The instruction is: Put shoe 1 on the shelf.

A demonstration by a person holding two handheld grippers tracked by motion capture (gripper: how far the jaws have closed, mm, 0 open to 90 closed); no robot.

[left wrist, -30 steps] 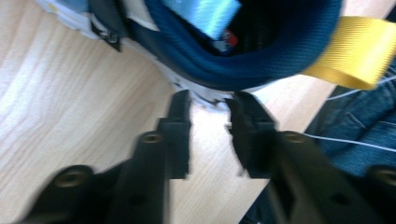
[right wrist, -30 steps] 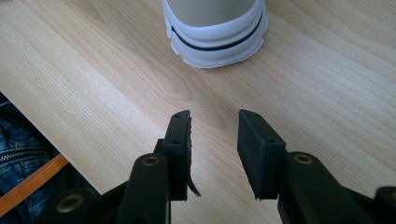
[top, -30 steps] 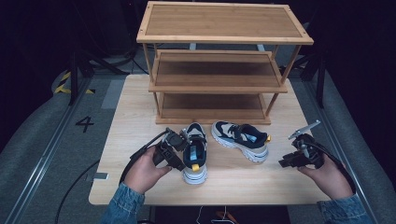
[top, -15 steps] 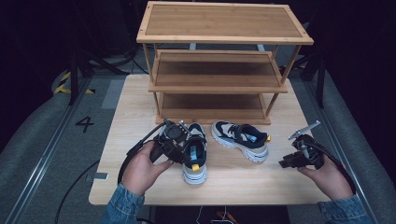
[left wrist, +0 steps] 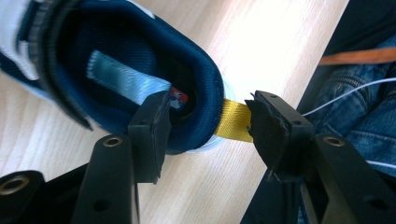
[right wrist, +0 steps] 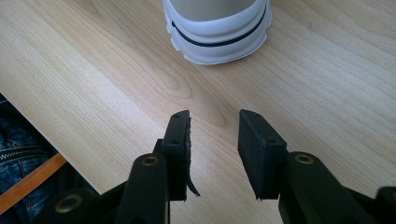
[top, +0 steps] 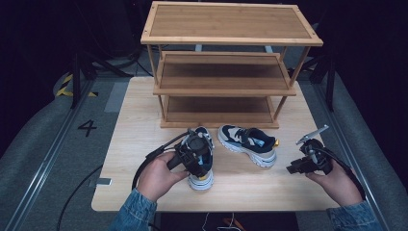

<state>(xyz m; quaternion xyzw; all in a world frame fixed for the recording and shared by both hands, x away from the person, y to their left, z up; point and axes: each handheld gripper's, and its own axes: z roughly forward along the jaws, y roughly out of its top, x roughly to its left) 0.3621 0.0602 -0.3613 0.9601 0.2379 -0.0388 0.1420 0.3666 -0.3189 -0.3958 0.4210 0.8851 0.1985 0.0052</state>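
Left tool [left wrist: 205,126] has just been opening around the shoe's heel [left wrist: 205,93] (released near the surface's front edge); right tool [right wrist: 214,140] open, empty.

The left tool [top: 199,156] sits over the heel of the near shoe [top: 204,180] on the bench [top: 139,144]. Right of it lies the second shoe [top: 248,143], then the right tool [top: 294,168]. Behind both stands the shelf rack [top: 226,86].
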